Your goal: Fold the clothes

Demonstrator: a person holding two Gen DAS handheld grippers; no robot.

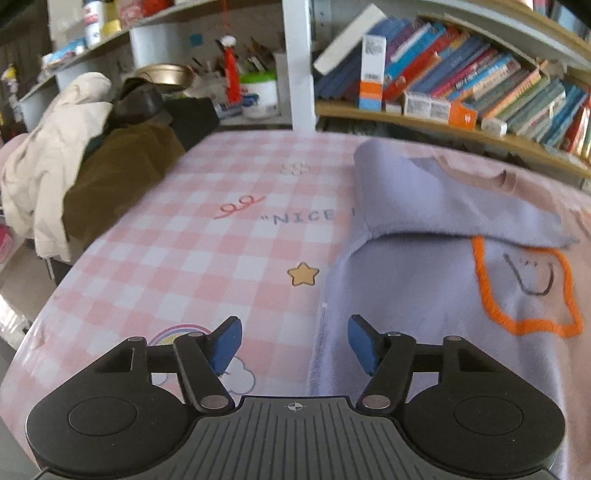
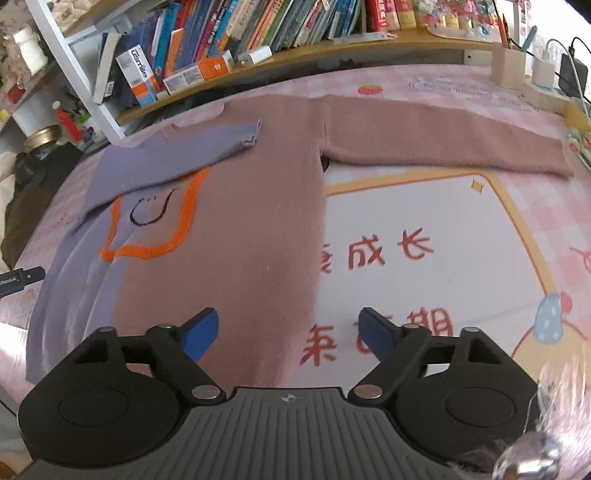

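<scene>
One sweater point(image 2: 236, 229), two hand-held grippers point(image 1: 294, 343) point(image 2: 288, 332)

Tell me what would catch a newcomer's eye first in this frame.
The two-tone sweater spread flat on the pink checked tablecloth, lilac on one half and dusty pink on the other, with an orange star outline around a smiley on its chest. Its lilac sleeve is already folded across the body, while the pink sleeve lies stretched out toward the crowded bookshelf.
</scene>
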